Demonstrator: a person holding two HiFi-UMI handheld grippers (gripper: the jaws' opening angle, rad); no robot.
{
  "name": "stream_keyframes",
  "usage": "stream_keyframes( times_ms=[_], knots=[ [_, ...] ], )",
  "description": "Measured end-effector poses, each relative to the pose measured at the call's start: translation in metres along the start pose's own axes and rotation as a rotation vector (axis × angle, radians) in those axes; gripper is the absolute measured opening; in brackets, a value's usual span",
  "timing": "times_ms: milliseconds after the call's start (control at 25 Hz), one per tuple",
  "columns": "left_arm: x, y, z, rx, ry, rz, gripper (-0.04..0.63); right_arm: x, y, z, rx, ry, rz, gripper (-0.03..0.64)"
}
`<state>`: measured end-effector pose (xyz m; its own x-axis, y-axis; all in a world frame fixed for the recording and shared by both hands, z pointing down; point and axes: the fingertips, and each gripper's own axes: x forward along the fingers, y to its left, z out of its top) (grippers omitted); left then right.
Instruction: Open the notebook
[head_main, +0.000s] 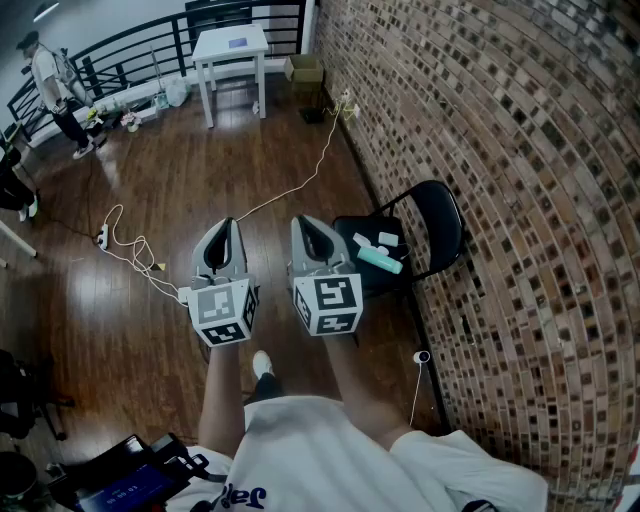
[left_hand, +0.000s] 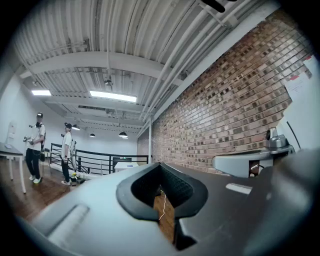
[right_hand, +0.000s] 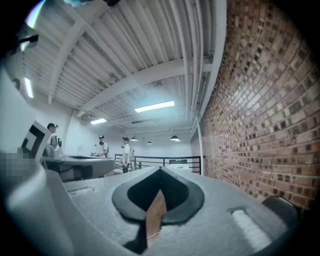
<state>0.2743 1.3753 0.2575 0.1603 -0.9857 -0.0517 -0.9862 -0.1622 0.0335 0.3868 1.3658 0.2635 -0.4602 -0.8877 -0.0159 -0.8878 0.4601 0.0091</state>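
While left hand-held gripper and right hand-held gripper sit closed and empty, chair lies frame-right, nearer the right one; can't make out the notebook.

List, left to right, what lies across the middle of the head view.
white power strip → left gripper → right gripper → black chair → brick wall
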Motion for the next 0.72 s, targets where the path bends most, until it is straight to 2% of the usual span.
stream_keyframes(
  times_ms=[120, 200, 480, 600, 720],
  knots=[
    [0.026, 0.038, 0.006, 0.040, 0.005, 0.037, 0.015, 0.044, 0.014, 0.005, -0.128, -0.002, -0.052, -0.012],
    [0.040, 0.065, 0.003, 0.059, 0.010, 0.057, 0.015, 0.071, 0.024, 0.004, -0.152, 0.002, -0.063, -0.012],
    [0.069, 0.143, -0.009, 0.082, 0.028, 0.076, 0.015, 0.152, 0.057, -0.007, -0.110, 0.025, -0.041, -0.012],
    [0.082, 0.169, -0.016, 0.056, 0.042, 0.095, 0.015, 0.175, 0.067, -0.013, -0.095, 0.045, -0.024, -0.012],
    [0.097, 0.177, -0.019, 0.018, 0.051, 0.096, 0.015, 0.193, 0.068, -0.018, -0.082, 0.072, -0.018, -0.012]
  ],
)
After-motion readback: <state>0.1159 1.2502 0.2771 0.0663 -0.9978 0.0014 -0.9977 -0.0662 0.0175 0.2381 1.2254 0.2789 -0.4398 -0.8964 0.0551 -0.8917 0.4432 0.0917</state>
